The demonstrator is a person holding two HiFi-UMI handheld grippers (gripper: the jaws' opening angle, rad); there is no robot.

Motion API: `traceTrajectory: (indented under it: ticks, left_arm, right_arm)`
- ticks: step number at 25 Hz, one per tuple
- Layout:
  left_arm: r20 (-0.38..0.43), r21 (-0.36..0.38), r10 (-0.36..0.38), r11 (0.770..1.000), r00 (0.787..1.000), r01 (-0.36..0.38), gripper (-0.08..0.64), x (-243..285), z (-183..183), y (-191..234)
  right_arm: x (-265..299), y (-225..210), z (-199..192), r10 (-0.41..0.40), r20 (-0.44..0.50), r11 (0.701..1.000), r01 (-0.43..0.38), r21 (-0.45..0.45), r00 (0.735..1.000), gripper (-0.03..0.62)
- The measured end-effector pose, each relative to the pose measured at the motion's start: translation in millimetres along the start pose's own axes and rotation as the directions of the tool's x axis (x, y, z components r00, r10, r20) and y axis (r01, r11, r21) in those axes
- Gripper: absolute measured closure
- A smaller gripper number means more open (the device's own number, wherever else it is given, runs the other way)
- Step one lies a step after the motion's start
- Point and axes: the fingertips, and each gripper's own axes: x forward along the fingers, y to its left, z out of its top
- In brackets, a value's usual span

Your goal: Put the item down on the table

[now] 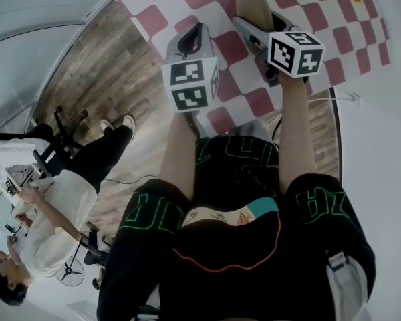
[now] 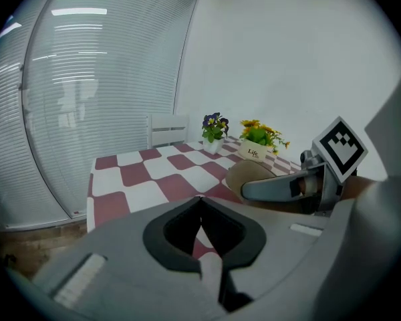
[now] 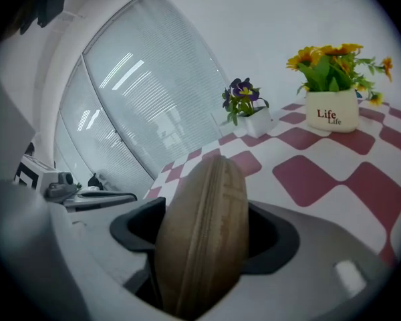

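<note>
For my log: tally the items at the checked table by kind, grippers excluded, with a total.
Flower pots: 2, the purple-flower pot and the yellow-flower pot
Tan pouch: 1
White chair: 1
Total: 4

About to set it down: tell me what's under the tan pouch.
Only the red-and-white checked tablecloth shows below the tan pouch. The patch directly beneath is covered by the pouch itself.

Wood floor (image 1: 87, 65), window blinds (image 2: 87, 99), white wall (image 2: 287, 59), checkered table (image 2: 140, 172).
</note>
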Motion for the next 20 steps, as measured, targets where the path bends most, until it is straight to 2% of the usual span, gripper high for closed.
traceTrajectory:
  ticks: [5, 8, 14, 20]
  left_arm:
    - [-0.012, -0.009, -0.002, 1.0, 1.0, 0.002, 0.549, 4, -4, 0]
    - [-0.012, -0.014, 0.002, 1.0, 1.0, -0.002, 0.549, 6, -4, 2]
    - [-0.01, -0.024, 0.011, 1.0, 1.0, -0.011, 0.55, 4, -6, 1]
    - [0.005, -0.038, 0.023, 0.999, 1.0, -0.023, 0.551, 1, -6, -1]
  right_arm:
    - [0, -16, -1, -0.024, 0.003, 0.993, 0.023, 0.117, 1.0, 0.242]
    - [-2, -23, 1, -0.055, 0.011, 0.987, 0.053, 0.15, 0.998, 0.24]
    - [-6, -34, 3, -0.132, 0.016, 0.98, 0.128, 0.15, 0.991, 0.212]
    - [-32, -56, 13, -0.263, 0.055, 0.963, 0.26, 0.069, 0.963, 0.202]
